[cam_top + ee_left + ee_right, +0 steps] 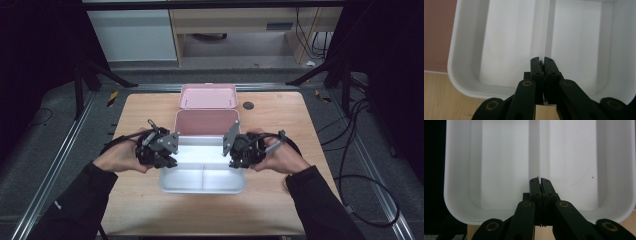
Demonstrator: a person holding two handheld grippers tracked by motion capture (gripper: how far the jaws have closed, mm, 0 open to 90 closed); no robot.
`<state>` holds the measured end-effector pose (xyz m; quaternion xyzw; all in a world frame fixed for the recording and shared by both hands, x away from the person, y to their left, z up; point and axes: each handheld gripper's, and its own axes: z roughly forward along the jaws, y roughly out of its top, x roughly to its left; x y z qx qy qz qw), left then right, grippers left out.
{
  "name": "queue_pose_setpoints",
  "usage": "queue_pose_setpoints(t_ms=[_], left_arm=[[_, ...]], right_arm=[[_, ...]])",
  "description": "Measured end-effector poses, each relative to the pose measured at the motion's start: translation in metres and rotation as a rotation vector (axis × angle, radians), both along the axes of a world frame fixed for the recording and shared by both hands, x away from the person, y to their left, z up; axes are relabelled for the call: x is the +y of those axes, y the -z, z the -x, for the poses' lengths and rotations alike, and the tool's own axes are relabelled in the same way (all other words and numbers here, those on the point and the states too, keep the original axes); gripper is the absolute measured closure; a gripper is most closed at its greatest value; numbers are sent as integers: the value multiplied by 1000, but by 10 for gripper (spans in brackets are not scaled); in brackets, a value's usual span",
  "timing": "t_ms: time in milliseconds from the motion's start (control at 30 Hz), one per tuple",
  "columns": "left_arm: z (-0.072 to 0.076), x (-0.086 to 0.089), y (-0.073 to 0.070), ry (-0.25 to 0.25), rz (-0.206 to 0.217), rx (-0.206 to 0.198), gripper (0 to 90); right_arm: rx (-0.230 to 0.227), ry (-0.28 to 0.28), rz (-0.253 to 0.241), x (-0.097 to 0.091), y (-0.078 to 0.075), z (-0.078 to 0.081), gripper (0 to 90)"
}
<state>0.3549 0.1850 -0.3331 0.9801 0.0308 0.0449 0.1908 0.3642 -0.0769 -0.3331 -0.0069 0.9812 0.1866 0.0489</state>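
A white tray (202, 187) with dividers lies on the table just in front of an open pink box (207, 122), overlapping its near edge. My left gripper (174, 156) is at the tray's left end and my right gripper (231, 156) at its right end. In the left gripper view the white tray (506, 37) lies under the left gripper (541, 61), whose jaws are shut on the end of the divider (544, 30). In the right gripper view the right gripper (539, 180) is shut the same way on the divider (539, 150) of the white tray (504, 157).
The pink lid (207, 96) lies flat behind the box at the far table edge. A small black disc (248, 105) sits to its right. The wooden table (280, 200) has bare room left, right and in front of the tray. Cables trail over the floor at right.
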Motion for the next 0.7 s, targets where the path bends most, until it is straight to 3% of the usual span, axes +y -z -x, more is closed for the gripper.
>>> queue_pose_setpoints(t_ms=[200, 333, 533, 700], left_arm=[[22, -1, 33, -1, -6, 30, 876], [28, -5, 57, -6, 4, 60, 876], [18, -12, 97, -18, -44, 87, 868], [10, -15, 115, -25, -68, 101, 863]], right_arm=[[21, 0, -15, -2, 28, 26, 896], [52, 4, -8, -5, 54, 33, 896], [85, 15, 16, -5, 97, 29, 896], [96, 34, 22, -4, 120, 22, 895]])
